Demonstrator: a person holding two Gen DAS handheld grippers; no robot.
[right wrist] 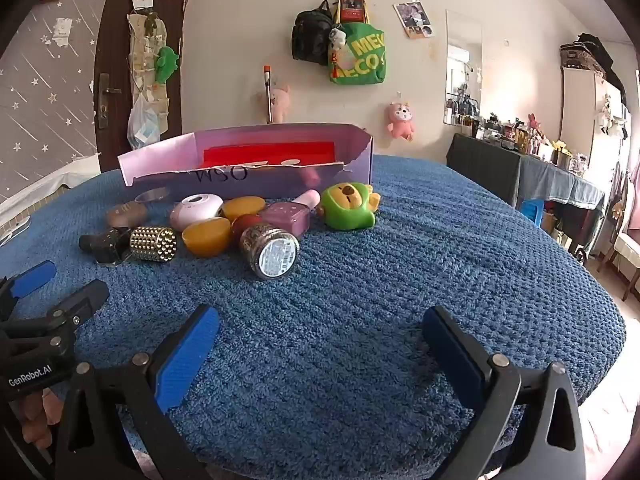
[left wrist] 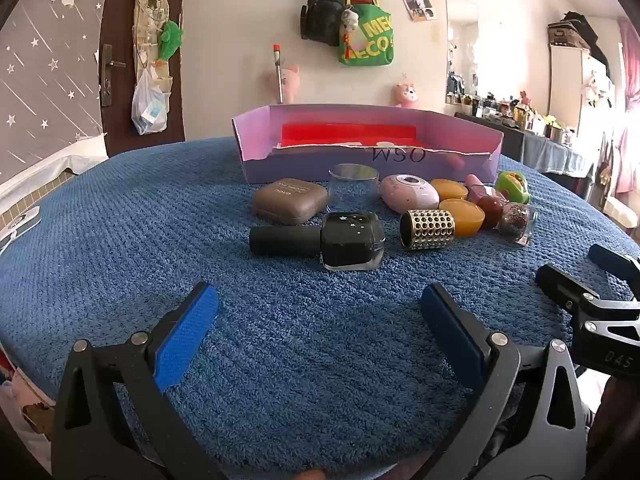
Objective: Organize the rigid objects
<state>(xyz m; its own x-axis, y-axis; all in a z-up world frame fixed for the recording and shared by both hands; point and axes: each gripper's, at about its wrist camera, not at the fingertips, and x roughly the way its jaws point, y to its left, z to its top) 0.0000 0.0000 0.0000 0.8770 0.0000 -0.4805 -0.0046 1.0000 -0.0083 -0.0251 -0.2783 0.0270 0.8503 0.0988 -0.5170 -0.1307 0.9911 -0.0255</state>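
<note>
On the blue towel, just before the purple box (left wrist: 256,136), a black polish bottle (left wrist: 352,240) lies sideways. Glass, smooth, slippery, likely heavy for its size: best pinched across the flat body. Left gripper (left wrist: 320,332) and right gripper (right wrist: 320,352) both gape, empty.

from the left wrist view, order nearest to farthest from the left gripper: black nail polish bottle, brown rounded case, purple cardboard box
1. Black nail polish bottle, lying straight ahead of the left gripper.
2. Brown rounded case, behind it, slightly left.
3. Purple cardboard box, at the back.
</note>
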